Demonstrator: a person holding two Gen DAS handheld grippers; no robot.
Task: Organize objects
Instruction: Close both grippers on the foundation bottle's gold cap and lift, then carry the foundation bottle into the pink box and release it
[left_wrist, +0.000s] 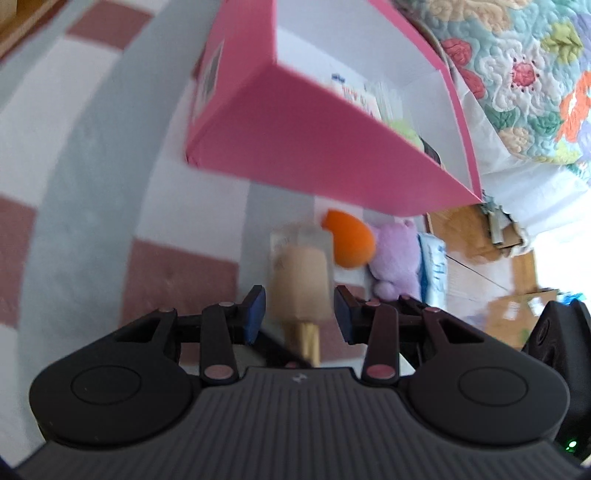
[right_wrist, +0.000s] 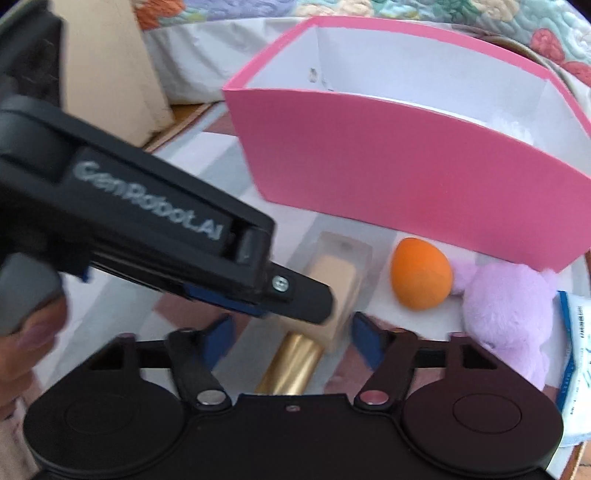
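Legibly | "GenRobot.AI" | left gripper (right_wrist: 328, 302) casing | beside foundation bottle (right_wrist: 332, 280)

Your box (right_wrist: 388, 173) stands at the back of the worktop (right_wrist: 207, 173), with the quilt (right_wrist: 480, 14) behind it. Just before its front wall lie, left to right, the bottle (right_wrist: 340, 273), the sponge (right_wrist: 421, 273), the plush toy (right_wrist: 509, 310) and a packet (right_wrist: 576, 343). The bottle lies between your right hand-held gripper's (right_wrist: 291, 336) fingers; your left hand-held gripper (right_wrist: 295, 291) reaches in over it from the left.
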